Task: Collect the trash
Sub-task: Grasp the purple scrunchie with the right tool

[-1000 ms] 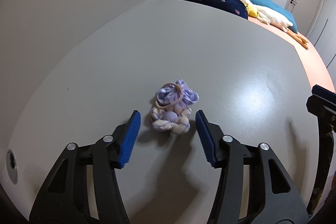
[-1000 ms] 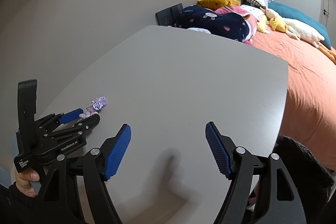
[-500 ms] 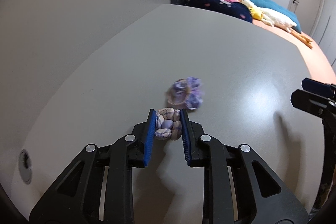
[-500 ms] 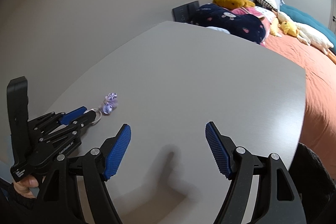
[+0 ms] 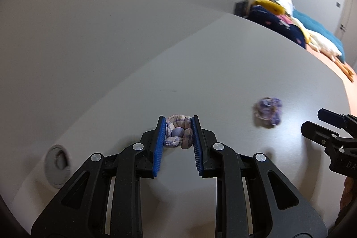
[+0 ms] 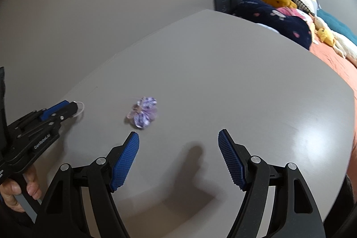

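1. Left wrist view: left gripper (image 5: 178, 137) closed snugly on a knotted plaid cloth bundle (image 5: 178, 134), blue pads pressing it from both sides, above the grey table (image 5: 223, 73). Second piece of trash, a purple crumpled wad (image 5: 267, 112), lying loose on the table, right of and slightly beyond the held bundle, well apart from it. Tip of the right gripper (image 5: 330, 126) entering at the right edge, near the wad. Round cable hole (image 5: 57, 165) in the table at the near left. Bed with pillows (image 5: 290, 21) far right.

2. Right wrist view: right gripper (image 6: 178, 155) wide open and holding nothing, pointed down at bare table just near and right of the purple wad (image 6: 144, 112). Left gripper (image 6: 60, 109) visible at the left with a hand (image 6: 22, 191) on its grip; only a thin loop of the bundle showing past its tip.

3. Step in hand, judged: first piece secured and being carried; second piece not yet picked up. Next move likely calls for shifting the open right jaws left and farther until the wad sits between the pads, then closing.

4. Differences between views: pinch on the bundle plain only from the left wrist; spread of the right jaws and their offset from the wad plain only from the right wrist. No bin in either view.
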A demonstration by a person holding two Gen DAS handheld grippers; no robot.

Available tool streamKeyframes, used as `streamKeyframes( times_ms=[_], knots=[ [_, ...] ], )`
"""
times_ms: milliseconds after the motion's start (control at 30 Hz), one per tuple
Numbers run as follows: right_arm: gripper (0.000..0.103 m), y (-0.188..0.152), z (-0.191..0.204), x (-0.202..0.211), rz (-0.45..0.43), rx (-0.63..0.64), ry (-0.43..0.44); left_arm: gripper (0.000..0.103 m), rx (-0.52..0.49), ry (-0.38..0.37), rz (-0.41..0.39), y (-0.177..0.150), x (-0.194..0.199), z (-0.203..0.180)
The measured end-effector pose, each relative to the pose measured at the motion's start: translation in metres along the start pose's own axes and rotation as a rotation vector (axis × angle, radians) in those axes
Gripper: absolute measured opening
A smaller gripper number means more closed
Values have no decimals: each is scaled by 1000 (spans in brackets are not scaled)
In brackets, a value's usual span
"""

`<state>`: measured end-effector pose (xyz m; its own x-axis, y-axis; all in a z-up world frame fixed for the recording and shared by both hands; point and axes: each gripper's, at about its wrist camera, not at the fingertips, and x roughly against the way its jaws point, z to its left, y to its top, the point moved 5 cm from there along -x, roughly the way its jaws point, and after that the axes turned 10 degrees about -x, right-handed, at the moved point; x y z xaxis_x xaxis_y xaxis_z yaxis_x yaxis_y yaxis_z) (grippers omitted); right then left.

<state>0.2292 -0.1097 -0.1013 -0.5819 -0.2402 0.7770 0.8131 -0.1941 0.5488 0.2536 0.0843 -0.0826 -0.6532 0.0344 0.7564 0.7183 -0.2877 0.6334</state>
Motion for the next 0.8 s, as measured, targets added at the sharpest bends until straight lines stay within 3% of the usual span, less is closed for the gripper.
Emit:
streamKeyframes(
  times_ms=[267, 400, 533, 600, 700, 800],
  knots=[
    [72, 9, 33, -27, 27, 75, -14, 23, 60, 46, 32, -10, -2, 32],
    [57, 11, 42, -36, 38, 105, -28, 23, 66, 44, 34, -11, -2, 32],
    [48, 14, 45, -45, 54, 122, -43, 23, 60, 41, 37, -11, -4, 31],
    [33, 14, 47, -45, 56, 140, -44, 23, 62, 32, 39, -7, -8, 27],
    [22, 15, 47, -44, 53, 151, -44, 23, 59, 31, 39, -8, -7, 27],
    [21, 12, 45, -40, 46, 165, -46, 23, 59, 25, 33, -8, -4, 29]
  ],
)
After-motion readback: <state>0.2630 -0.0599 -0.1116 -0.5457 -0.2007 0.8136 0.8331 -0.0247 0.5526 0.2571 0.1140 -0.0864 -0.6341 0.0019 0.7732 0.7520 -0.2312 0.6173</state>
